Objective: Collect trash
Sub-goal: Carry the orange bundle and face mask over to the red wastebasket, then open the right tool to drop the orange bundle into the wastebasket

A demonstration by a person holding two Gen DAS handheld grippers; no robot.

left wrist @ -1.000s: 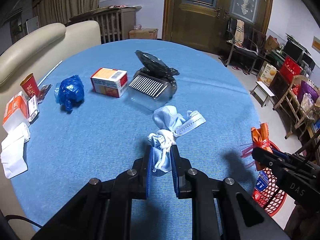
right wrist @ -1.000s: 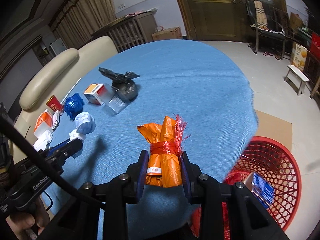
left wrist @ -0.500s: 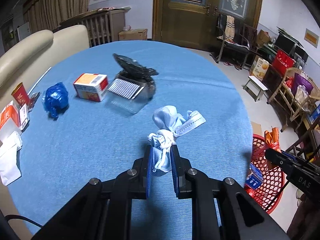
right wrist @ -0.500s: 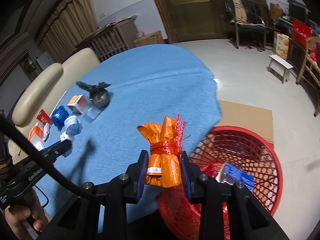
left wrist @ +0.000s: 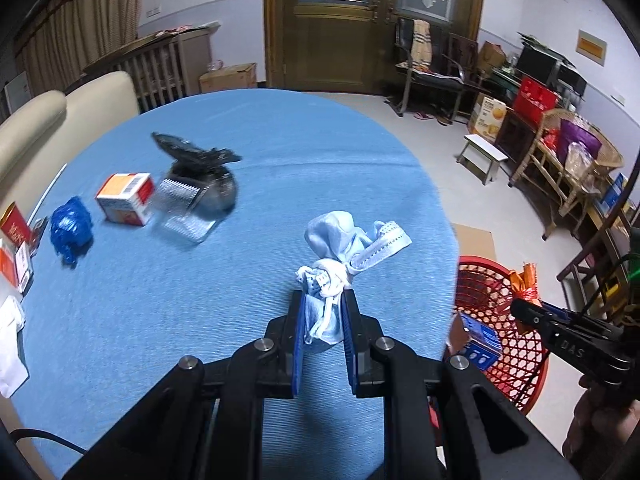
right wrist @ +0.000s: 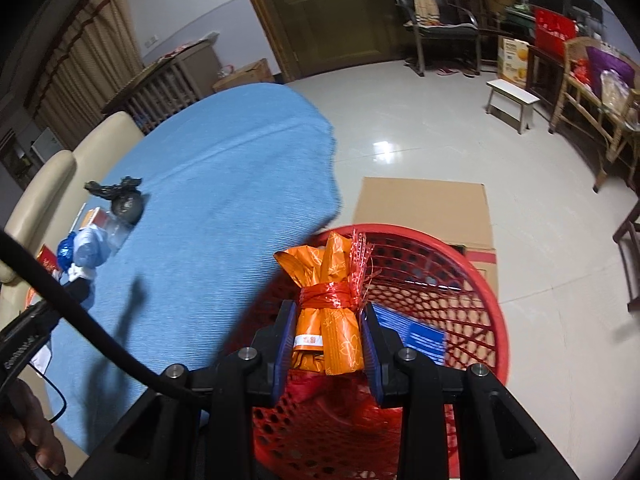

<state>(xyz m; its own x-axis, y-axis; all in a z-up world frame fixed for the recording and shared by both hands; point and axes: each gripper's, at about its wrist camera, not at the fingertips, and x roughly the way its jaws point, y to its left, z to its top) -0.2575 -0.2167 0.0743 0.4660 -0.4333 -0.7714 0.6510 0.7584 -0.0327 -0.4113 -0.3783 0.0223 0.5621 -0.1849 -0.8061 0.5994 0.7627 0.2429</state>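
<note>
My left gripper (left wrist: 323,320) is shut on a knotted pale-blue cloth bundle (left wrist: 340,248), held above the blue tablecloth (left wrist: 160,320) near the table's right edge. My right gripper (right wrist: 325,340) is shut on an orange wrapper bundle (right wrist: 328,312) tied with red ribbon, hanging over the red mesh basket (right wrist: 472,280) on the floor. A blue box (right wrist: 416,336) lies inside that basket. In the left wrist view the red basket (left wrist: 492,280) and the right gripper (left wrist: 520,304) with its orange bundle show at the right. The left gripper's cloth bundle (right wrist: 90,250) appears at the left of the right wrist view.
On the table lie a blue crumpled bag (left wrist: 72,228), an orange-white carton (left wrist: 126,198), a clear container with a black lid (left wrist: 196,184) and more packets (left wrist: 16,256) at the left edge. A flat cardboard sheet (right wrist: 424,212) lies beyond the basket. Chairs and shelves line the room's right side.
Both grippers have moved right, toward the table's edge. The right gripper with the orange bundle went from over the tablecloth to above the red basket. Both grips are unchanged.
</note>
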